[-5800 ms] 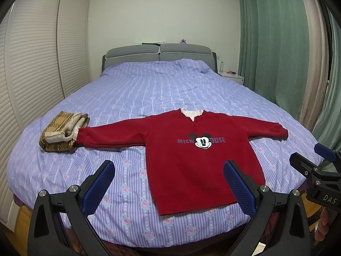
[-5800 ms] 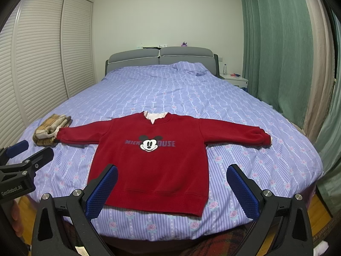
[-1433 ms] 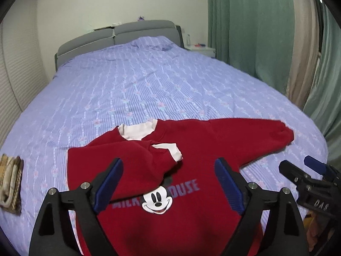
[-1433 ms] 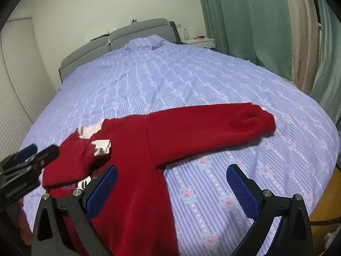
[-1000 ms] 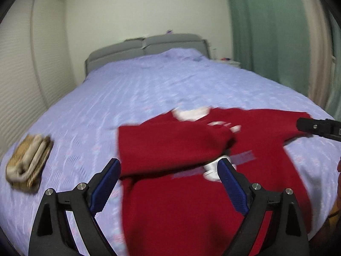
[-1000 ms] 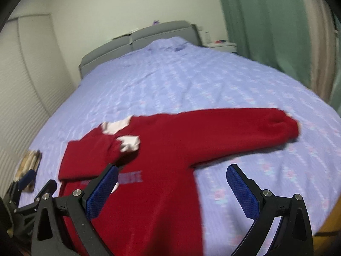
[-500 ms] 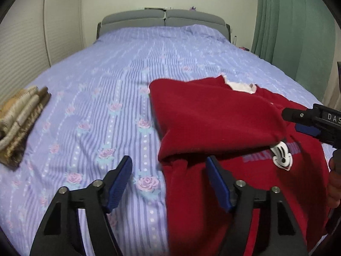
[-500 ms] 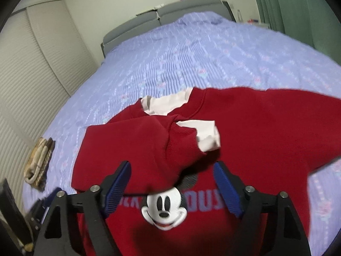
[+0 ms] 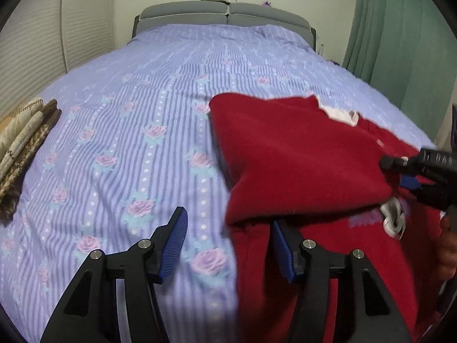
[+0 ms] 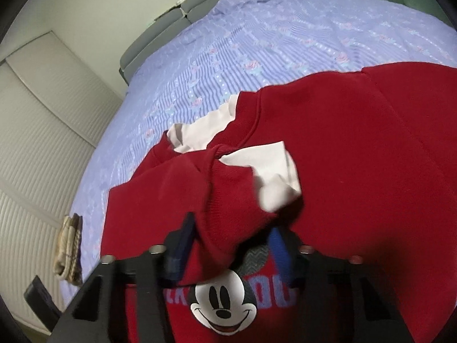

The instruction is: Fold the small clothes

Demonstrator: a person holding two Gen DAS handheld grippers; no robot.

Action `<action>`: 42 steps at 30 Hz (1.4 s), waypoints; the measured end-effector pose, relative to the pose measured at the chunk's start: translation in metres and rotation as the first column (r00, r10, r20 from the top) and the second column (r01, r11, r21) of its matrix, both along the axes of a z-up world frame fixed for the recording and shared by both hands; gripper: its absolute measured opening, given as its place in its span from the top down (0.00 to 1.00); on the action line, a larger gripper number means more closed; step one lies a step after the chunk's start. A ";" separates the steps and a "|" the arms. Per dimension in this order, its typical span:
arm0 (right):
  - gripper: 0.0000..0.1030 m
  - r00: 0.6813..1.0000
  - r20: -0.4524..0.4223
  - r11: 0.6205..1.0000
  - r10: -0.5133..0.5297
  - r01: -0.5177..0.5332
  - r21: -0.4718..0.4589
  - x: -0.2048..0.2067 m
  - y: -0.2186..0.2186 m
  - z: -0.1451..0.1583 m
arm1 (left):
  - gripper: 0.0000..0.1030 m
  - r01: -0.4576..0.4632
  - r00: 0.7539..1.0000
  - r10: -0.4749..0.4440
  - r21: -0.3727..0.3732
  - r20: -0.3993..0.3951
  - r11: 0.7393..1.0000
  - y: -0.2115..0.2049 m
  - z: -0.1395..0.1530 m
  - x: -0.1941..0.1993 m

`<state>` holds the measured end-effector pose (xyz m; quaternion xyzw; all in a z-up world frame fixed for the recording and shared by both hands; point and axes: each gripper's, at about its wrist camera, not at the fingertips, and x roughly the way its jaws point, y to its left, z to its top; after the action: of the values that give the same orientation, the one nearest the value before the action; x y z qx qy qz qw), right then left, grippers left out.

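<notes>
The bed fills most of both views, covered by a lilac striped sheet with rose motifs, and its grey padded headboard stands at the far end. Pale louvred wardrobe doors line the left wall, and a green curtain hangs on the right.

The red Mickey Mouse sweatshirt lies on the near right part of the bed. Its one sleeve is folded across the chest, and the white-lined cuff rests just beyond the Mickey face print. A white inner collar shows at the neckline, on the far side of the folded sleeve.

A folded tan patterned cloth sits at the left edge of the bed, well apart from the sweatshirt.

The left claw hovers low over the near edge of the bed with its blue-padded jaws spread and nothing between them; its right finger is at the sweatshirt's left edge, below the fold.

The right claw has its jaws partly closed on either side of the sleeve's end, just above the print; whether the pads actually press the fabric I cannot tell. In the left wrist view this claw reaches in from the right at the sleeve's end.
</notes>
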<state>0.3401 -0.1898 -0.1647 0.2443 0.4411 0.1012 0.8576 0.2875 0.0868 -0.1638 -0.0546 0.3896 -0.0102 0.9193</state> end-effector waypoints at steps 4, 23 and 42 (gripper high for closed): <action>0.74 0.998 0.063 1.000 0.026 -0.025 -0.017 -0.005 0.003 0.015 | 0.57 -0.028 0.999 0.028 0.025 0.034 0.999 -0.010 0.006 0.004; 0.57 0.994 0.040 0.985 0.099 -0.093 -0.146 -0.011 -0.001 0.004 | 0.40 -0.072 0.995 0.071 -0.001 -0.068 0.997 0.009 0.001 0.000; 0.28 0.969 0.228 0.968 -0.093 0.141 -0.208 -0.131 -0.114 0.097 | 0.03 0.228 0.959 -0.235 0.063 0.159 0.972 -0.162 0.135 -0.048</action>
<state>0.2096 -0.3040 -0.0676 0.1600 0.3386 0.0261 0.9268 0.2397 -0.0753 -0.0288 0.0126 0.3157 -0.1134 0.9420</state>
